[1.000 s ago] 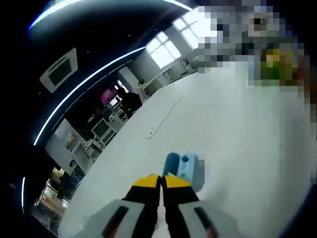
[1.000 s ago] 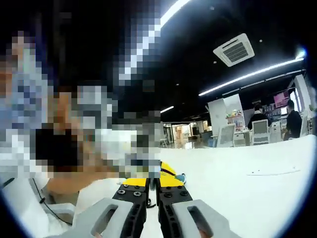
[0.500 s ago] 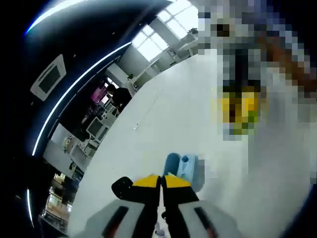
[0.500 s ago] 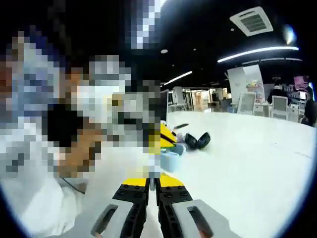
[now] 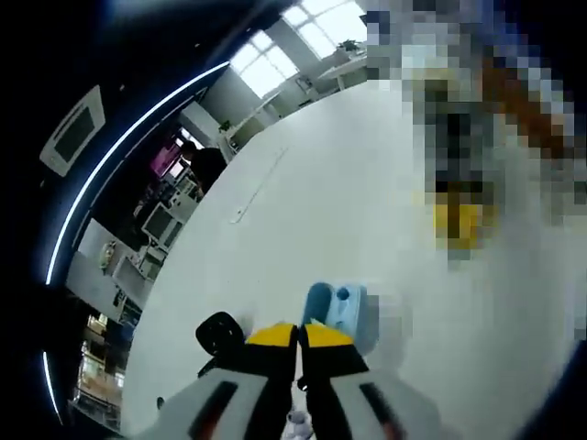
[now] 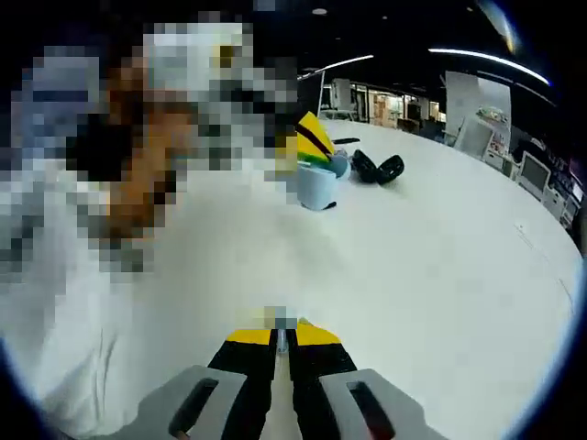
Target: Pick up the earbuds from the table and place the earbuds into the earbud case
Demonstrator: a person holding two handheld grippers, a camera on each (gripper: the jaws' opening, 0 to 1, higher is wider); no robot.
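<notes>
**Light-blue earbud case pinned at the left claw's tips, black earbuds waiting on the white counter**

In the left gripper view, the left claw is closed narrow on the light-blue earbud case, seemingly steadying it for loading; a black earbud lies at 9 o'clock from its tips. In the right gripper view, the right claw hangs pressed together with nothing large visible between its tips, while 2 black earbuds rest well apart at 1 o'clock, just beside the case.
</notes>
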